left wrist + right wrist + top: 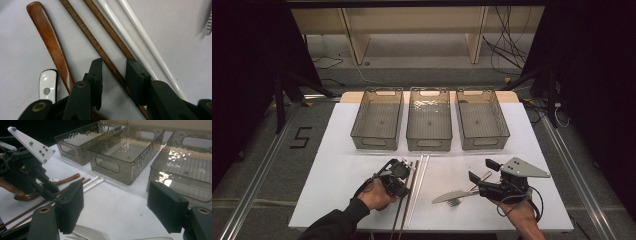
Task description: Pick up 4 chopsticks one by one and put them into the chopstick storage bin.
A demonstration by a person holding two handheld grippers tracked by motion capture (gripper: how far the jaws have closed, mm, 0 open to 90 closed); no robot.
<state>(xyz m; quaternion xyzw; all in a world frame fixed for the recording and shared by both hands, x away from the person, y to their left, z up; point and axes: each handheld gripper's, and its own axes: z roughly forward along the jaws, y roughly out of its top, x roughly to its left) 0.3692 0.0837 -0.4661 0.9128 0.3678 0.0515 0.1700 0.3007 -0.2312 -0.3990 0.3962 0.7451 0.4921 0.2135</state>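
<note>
White tabletop (pixel 337 175) under three bins (pixel 429 120), dark room beyond.

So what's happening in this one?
A person works at a white table with a gripper in each hand. The left gripper is down over a pair of brown wooden chopsticks, its jaws straddling one stick without yet pressing on it. White chopsticks and a wooden spoon lie beside them. The right gripper hangs open above a knife and fork. Three clear bins at the back of the table hold nothing.
</note>
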